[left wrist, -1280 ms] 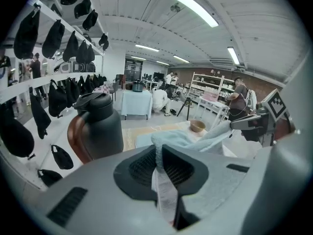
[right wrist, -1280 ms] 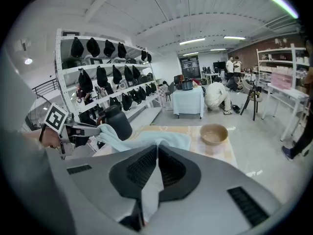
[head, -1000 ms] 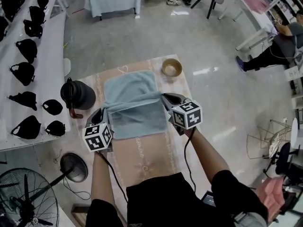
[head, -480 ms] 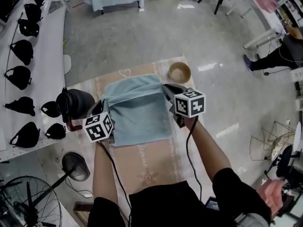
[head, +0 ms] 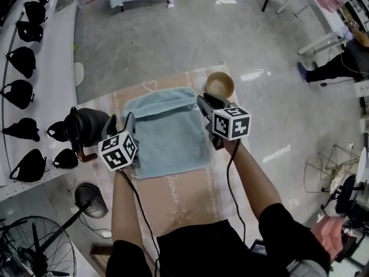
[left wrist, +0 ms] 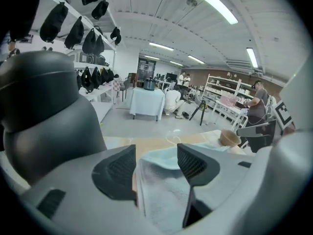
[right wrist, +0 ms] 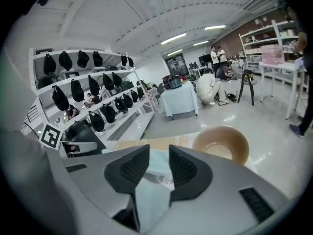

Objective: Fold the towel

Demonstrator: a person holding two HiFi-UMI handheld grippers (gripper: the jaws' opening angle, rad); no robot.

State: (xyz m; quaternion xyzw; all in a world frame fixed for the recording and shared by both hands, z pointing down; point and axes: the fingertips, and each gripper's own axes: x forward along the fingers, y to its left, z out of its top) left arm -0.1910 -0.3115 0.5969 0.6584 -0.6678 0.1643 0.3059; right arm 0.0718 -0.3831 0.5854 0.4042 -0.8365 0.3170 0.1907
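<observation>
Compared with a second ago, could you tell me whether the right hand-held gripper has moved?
Yes: the right hand-held gripper has moved farther from the person, toward the bowl. Its jaws have just been opening, with the towel between them.

Left gripper [head: 122, 122] and right gripper [head: 206, 101] both point forward and down, jaws just opening, towel [head: 167, 133] between each pair.
</observation>
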